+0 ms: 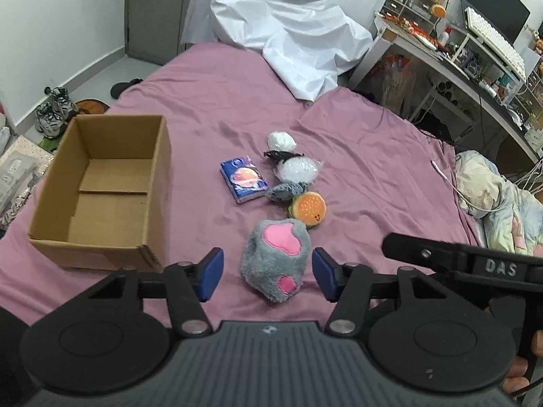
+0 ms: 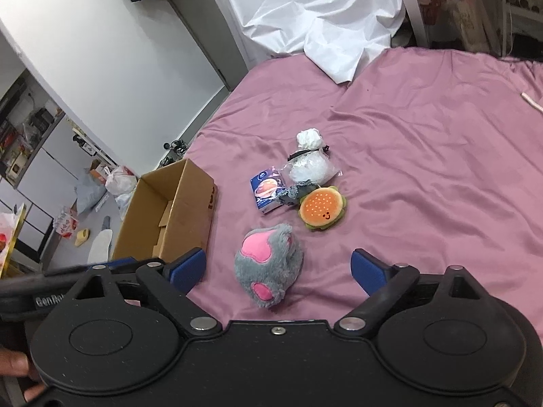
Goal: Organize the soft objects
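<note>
1. Left wrist view: your left tongs (image 1: 268, 273) stand apart around the fuzzy grey paw plush (image 1: 275, 259). The right blue pad (image 1: 324, 273) sits just beside its fur, and you cannot tell whether it touches. The left pad is clear of it.
2. Right wrist view: your right tongs (image 2: 278, 269) stand wide apart with the same plush between the pads, touching neither.
3. At 3 o'clock in the left view, the right tool's black bar is cut off by the frame edge.
4. The paw lies on the wrinkled mauve sheet (image 1: 373, 169), with smooth pink pads on shaggy fur.
5. At 12 o'clock from it lie a round burger plush (image 1: 309, 208), a grey scrap half hidden, crinkly clear bags (image 1: 298, 168) and a glossy blue packet (image 1: 243, 179).
6. At 9 o'clock an open cardboard box (image 1: 101, 186) stands with its flaps flat inside.
</note>
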`<state>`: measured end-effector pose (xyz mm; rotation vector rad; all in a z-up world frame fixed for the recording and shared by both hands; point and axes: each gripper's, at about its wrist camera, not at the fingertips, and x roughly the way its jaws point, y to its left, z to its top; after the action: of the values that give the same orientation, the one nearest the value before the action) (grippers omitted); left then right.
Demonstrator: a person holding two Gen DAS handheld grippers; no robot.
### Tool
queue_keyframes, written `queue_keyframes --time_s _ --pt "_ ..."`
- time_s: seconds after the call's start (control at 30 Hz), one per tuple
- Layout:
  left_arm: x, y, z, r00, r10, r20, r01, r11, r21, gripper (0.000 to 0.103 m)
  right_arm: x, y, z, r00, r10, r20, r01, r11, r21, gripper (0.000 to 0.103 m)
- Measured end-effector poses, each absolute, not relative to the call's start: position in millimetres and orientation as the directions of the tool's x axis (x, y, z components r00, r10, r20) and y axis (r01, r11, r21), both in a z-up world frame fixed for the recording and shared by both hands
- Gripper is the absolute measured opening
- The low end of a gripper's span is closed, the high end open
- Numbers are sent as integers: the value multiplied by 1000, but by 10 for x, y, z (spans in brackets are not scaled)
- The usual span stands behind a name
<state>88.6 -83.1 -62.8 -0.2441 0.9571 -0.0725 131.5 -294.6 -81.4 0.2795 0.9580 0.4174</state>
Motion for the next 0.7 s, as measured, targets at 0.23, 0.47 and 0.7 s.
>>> queue_keyframes --time_s 0.23,0.47,0.7 --pt "1077 -1024 -787 550 -188 -814 -33 969 -247 45 1502 -3000 -1030 452 495 -742 -170 864 473 67" --pt "1263 -1208 -984 519 -206 -829 -34 965 -261 43 1714 -3056 -1290 388 533 -752 -94 835 543 38" --pt "1392 -1329 -1202 482 -213 -850 -40 964 -264 43 1836 -3049 -1409 360 524 -772 -50 837 545 38"
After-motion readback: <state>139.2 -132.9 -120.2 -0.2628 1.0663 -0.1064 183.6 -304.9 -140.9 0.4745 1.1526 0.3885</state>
